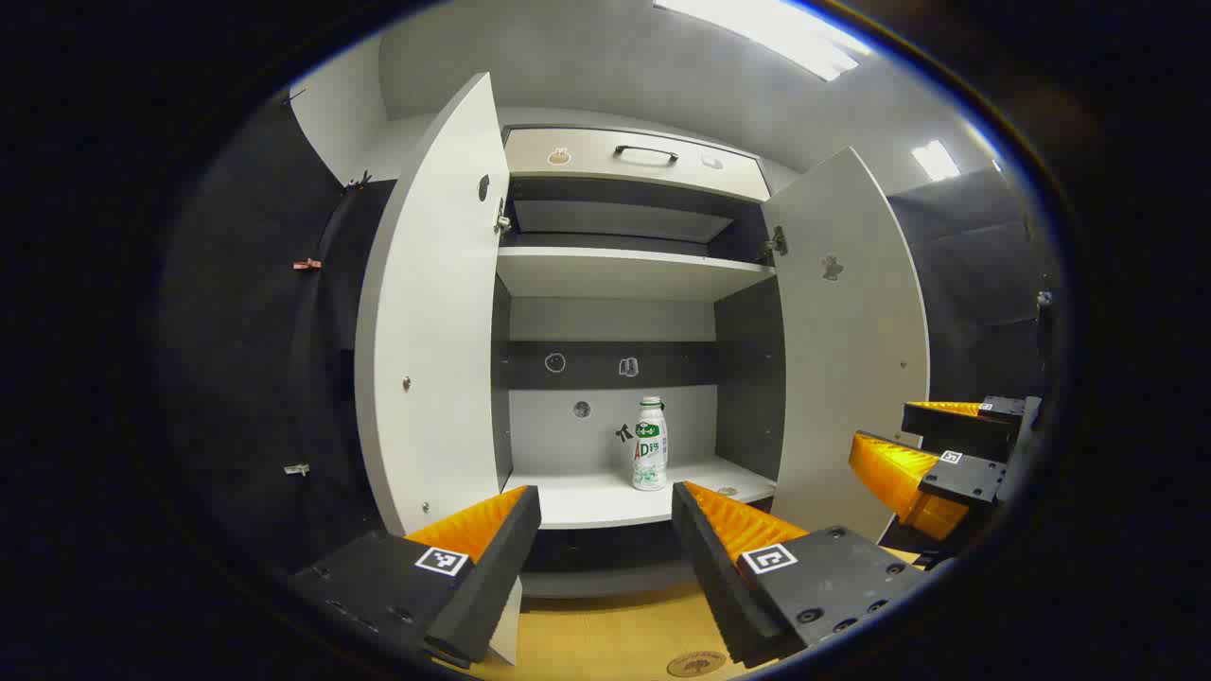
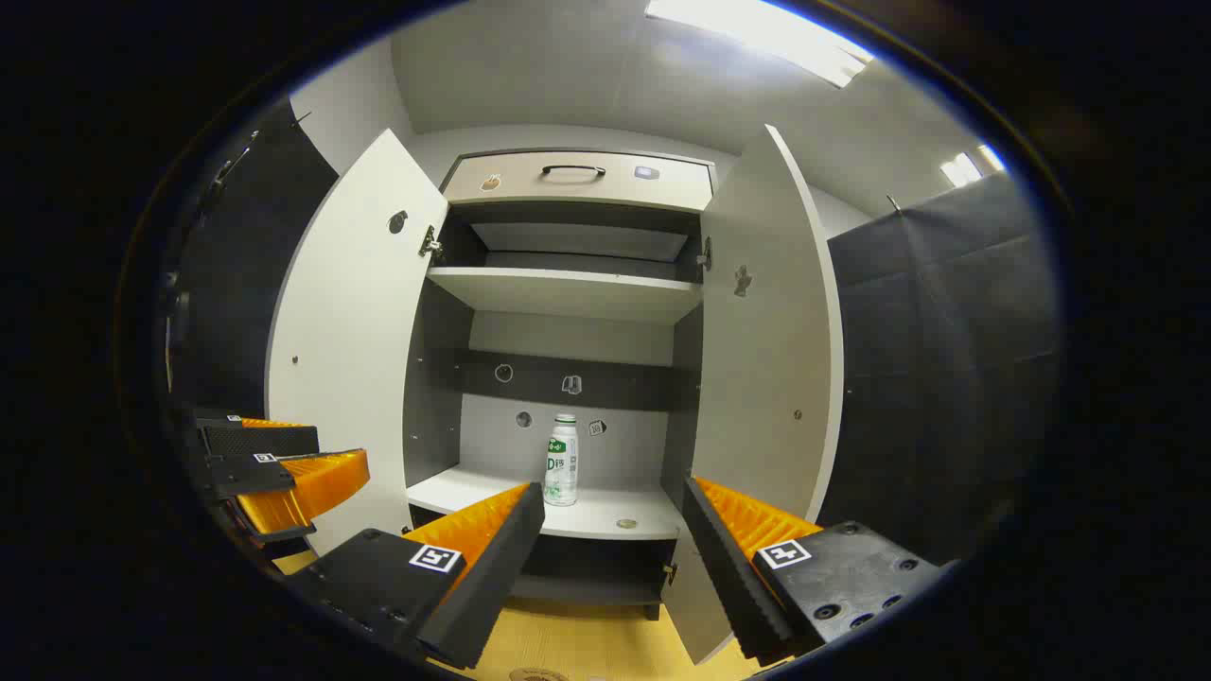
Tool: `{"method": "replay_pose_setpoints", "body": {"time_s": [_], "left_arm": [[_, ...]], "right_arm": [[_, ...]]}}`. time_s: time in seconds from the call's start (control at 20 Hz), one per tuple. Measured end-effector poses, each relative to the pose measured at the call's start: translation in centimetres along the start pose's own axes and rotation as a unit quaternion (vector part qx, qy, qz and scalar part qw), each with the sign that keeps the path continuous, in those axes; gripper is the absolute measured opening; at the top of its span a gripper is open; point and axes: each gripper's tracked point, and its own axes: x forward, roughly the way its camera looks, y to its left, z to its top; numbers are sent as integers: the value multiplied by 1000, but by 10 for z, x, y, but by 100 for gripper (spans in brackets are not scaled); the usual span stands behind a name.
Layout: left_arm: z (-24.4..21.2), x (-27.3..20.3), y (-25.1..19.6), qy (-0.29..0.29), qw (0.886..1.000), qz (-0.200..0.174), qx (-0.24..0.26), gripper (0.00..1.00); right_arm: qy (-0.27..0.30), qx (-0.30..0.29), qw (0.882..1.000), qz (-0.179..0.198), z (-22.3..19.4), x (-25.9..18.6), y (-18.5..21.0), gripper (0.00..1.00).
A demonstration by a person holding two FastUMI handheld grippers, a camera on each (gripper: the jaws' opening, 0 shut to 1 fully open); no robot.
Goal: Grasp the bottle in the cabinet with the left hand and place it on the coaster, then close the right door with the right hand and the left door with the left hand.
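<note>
White panels of the left door (image 1: 430, 322) stand swung wide, so nothing of the task is done yet. The left hand-held gripper (image 1: 605, 530) hangs spread and empty before the cabinet, clear of everything. The bottle (image 1: 649, 445) stands upright on the lower shelf (image 1: 587, 497), near its front edge, untouched. The coaster (image 1: 696, 663) lies on the wooden surface (image 1: 605, 634) below. The right door (image 1: 847, 340) is also open, and the right hand-held gripper (image 2: 610, 539) is spread, holding nothing. Grasp, placing and both closings remain.
</note>
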Motion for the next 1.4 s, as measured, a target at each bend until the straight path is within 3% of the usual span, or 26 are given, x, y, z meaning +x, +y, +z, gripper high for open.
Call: {"method": "replay_pose_setpoints", "body": {"time_s": [0.9, 1.4], "left_arm": [[0, 1, -4, -10, 1000, -2, -1, 89], [-13, 34, -27, 6, 997, -78, -5, 89]], "right_arm": [[12, 6, 1000, -12, -5, 2, -9, 97], [28, -5, 997, -67, -17, -6, -16, 94]]}}
